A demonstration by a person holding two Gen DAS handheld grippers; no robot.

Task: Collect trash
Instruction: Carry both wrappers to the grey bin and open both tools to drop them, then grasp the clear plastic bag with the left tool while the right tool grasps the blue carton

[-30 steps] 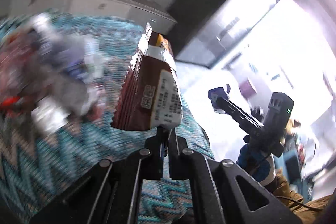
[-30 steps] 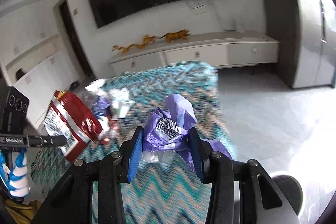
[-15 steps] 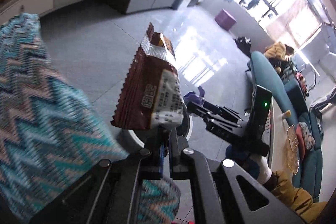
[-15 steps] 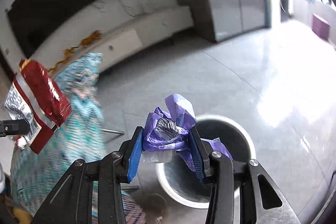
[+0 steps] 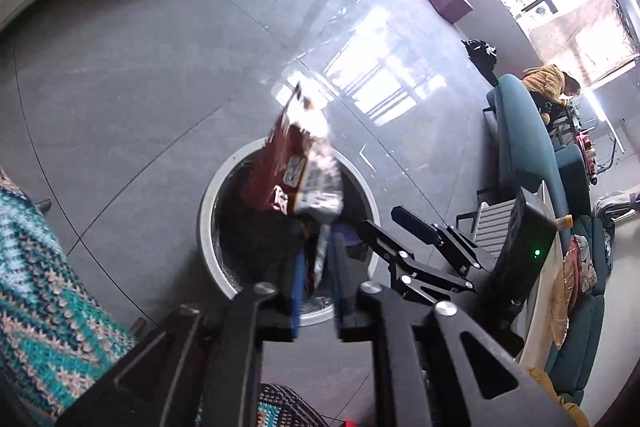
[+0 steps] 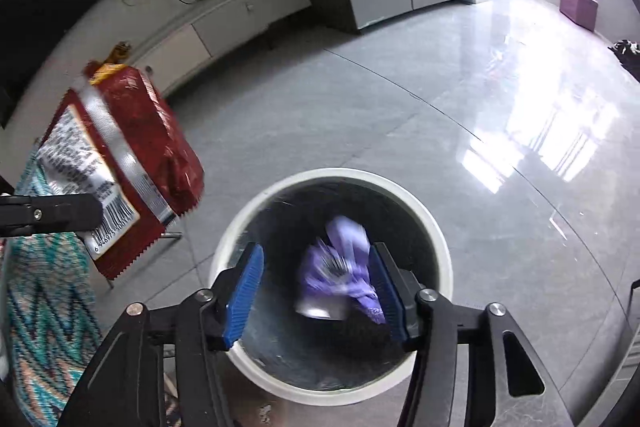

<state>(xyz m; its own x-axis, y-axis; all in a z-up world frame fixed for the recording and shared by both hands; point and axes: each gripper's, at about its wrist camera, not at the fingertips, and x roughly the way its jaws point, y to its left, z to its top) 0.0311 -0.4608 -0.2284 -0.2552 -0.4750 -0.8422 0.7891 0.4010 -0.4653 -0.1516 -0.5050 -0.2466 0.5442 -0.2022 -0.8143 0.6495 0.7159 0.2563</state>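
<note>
In the right wrist view, a red snack bag at left, long axis tilted up-left, hung over the floor beside the bin; whether the left gripper pinched it could not be told. At lower centre, the right gripper stood spread, its purple wrapper blurred inside the bin. Both looked light, crinkly, best pinched at an edge.

Left gripper jaws slightly parted above white-rimmed bin; red snack bag blurred between them.
</note>
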